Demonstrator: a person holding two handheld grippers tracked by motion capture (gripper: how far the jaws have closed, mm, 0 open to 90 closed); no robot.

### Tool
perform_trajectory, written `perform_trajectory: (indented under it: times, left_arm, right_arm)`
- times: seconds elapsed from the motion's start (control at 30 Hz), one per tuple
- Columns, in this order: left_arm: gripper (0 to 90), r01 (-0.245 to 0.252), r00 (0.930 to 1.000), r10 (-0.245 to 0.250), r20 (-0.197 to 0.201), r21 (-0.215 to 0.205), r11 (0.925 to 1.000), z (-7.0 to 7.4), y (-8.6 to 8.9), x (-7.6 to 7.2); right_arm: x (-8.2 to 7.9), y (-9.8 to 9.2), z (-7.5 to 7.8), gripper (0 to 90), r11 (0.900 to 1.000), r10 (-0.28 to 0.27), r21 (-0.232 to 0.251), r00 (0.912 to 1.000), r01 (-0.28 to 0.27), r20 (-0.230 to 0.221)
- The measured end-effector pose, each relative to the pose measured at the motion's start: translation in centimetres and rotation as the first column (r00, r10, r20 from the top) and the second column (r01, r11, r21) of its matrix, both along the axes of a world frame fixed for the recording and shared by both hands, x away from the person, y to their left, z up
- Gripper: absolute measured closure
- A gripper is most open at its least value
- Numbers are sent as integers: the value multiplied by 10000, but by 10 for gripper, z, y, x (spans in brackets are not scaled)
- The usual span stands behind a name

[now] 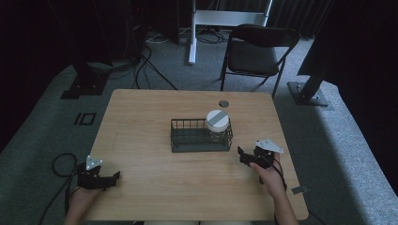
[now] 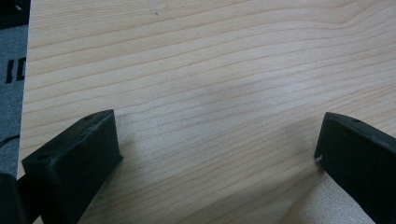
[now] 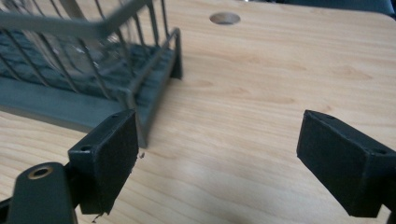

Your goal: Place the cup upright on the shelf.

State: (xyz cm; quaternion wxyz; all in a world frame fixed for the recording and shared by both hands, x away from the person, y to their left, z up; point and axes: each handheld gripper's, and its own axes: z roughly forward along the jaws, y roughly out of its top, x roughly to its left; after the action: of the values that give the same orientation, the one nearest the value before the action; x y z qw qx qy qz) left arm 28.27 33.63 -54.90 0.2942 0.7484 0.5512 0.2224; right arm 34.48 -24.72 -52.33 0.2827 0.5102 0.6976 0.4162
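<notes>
A dark wire basket (image 1: 187, 140) stands in the middle of the wooden table (image 1: 141, 117). A clear jar with a white and grey lid (image 1: 217, 121) stands in the basket's right end. My right gripper (image 1: 241, 155) rests near the basket's front right corner, jaws wide open over bare wood. In the right gripper view the basket (image 3: 93, 70) is at the upper left, just beyond the open right gripper (image 3: 219, 163). My left gripper (image 1: 114, 178) lies open at the table's front left, and its own view has only bare wood between the jaws of the left gripper (image 2: 217, 149).
A round cable hole (image 1: 224, 103) sits in the table's far edge, also seen as the hole (image 3: 225, 18). A black folding chair (image 1: 256, 51) stands beyond the table. Cables trail on the carpet at the left (image 1: 61, 164).
</notes>
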Motion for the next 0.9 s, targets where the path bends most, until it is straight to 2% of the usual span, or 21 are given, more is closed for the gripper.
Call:
perform_trajectory:
  times: [0.13,0.33,0.53,0.7,0.9]
  left_arm:
    - [2,5,10000,-5,-5,6,10000,0,0,0]
    - [1,-6,10000,6,5,-7,10000,0,0,0]
    - [1,5,10000,-5,-5,5,10000,0,0,0]
    - [1,-7,10000,7,4,-7,10000,0,0,0]
    - [1,0,10000,0,-1,1,10000,0,0,0]
  right_arm:
    - [-1,-5,-5,126,9996,-291,-76,9994,289,-193]
    - [-2,-14,-12,125,9951,-882,-480,9954,863,-384]
    - [-2,-22,-17,124,9868,-1544,-611,9855,1502,-707]
    - [-2,-24,-19,125,9805,-1831,-908,9784,1746,-960]
    - [-1,-25,-24,121,9749,-2129,-926,9695,2024,-1215]
